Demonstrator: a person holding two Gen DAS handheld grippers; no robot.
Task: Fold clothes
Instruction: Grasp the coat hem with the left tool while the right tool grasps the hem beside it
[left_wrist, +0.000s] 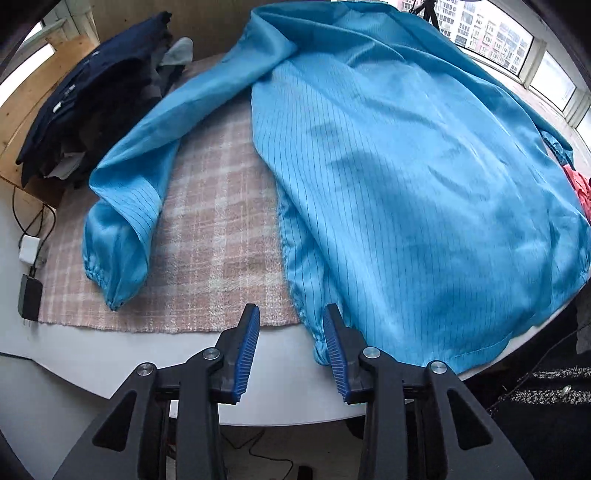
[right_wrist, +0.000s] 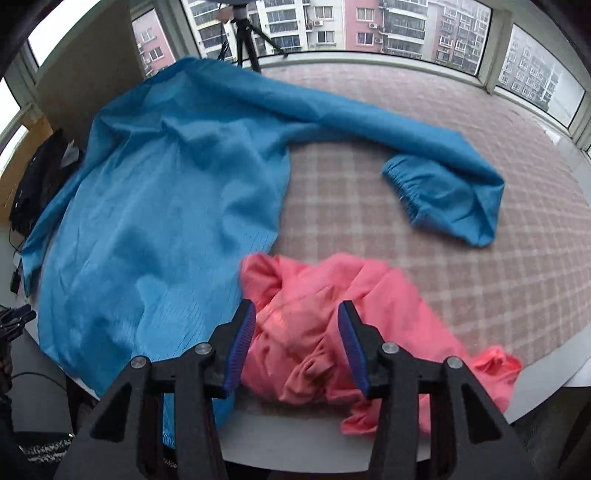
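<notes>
Left hand-held gripper (left_wrist: 291, 343) was held open at the blue jacket (left_wrist: 406, 166) hem corner, right hand-held gripper (right_wrist: 297, 343) open over pink garment (right_wrist: 332, 314); spreading judged done, hem grasp needed next.

Jacket (left_wrist: 399, 177) spread on mat (left_wrist: 218, 229), hem overhanging desk (left_wrist: 288, 384) near edge. Crumpled garment (right_wrist: 332, 325) just right of it; clothes pile (left_wrist: 92, 96) far-left corner.

blue jacket (left_wrist: 406, 166) spread flat, pink garment (right_wrist: 332, 325) crumpled

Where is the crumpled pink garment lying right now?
In the right wrist view, the crumpled pink garment lies at the near table edge, beside the spread blue striped jacket, just beyond the right gripper, whose jaws are open.
</notes>
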